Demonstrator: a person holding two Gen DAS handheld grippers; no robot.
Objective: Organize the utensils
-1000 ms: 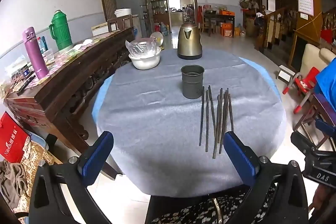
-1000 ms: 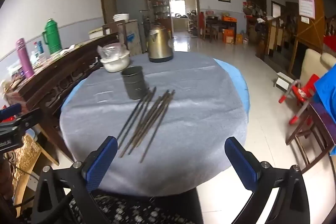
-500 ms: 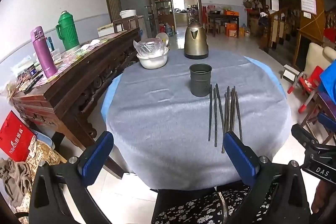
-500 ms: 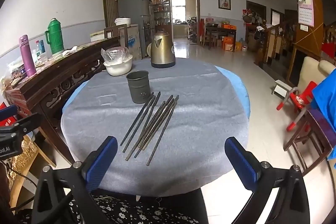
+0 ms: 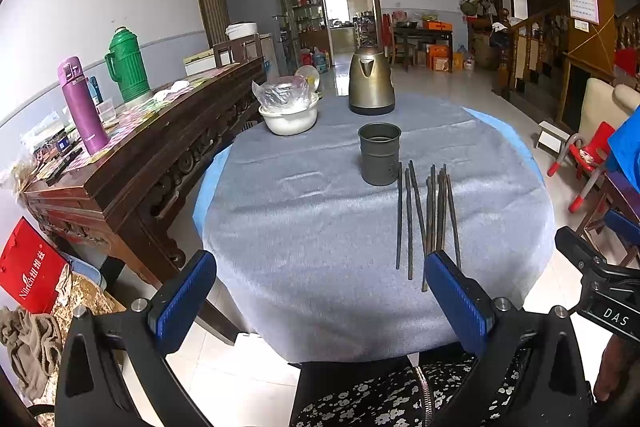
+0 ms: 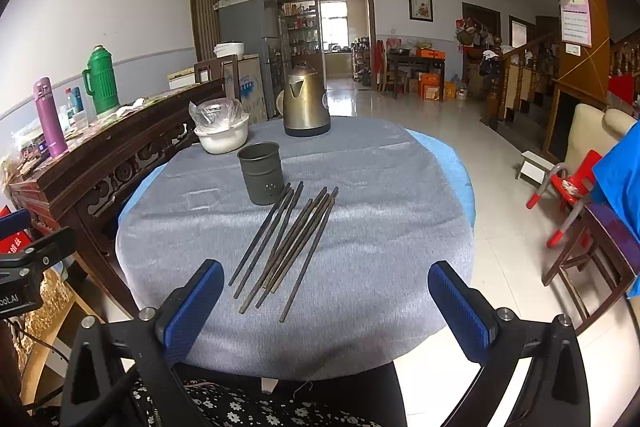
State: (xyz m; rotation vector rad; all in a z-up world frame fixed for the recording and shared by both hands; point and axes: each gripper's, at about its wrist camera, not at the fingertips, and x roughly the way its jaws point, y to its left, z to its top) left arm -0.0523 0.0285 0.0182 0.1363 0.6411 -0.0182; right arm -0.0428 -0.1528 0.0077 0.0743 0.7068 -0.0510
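Observation:
Several dark chopsticks (image 5: 428, 215) (image 6: 286, 247) lie side by side on the round table's grey cloth (image 5: 304, 227) (image 6: 380, 227). A dark metal cup (image 5: 379, 153) (image 6: 261, 173) stands upright just beyond their far tips, empty as far as I can see. My left gripper (image 5: 320, 291) is open over the table's near edge, its right finger beside the chopsticks' near ends. My right gripper (image 6: 324, 299) is open too, with the chopsticks' near ends between its blue pads, not touched.
A bronze kettle (image 5: 371, 83) (image 6: 306, 103) and a white bowl covered with plastic (image 5: 288, 109) (image 6: 222, 131) stand at the table's far side. A dark wooden sideboard (image 5: 132, 155) with flasks runs along the left. Red chairs (image 6: 568, 187) stand on the right.
Both grippers have pulled back and tilted upward, so the table sits lower and smaller in view. Chopsticks and cup have not moved. Both grippers stay open.

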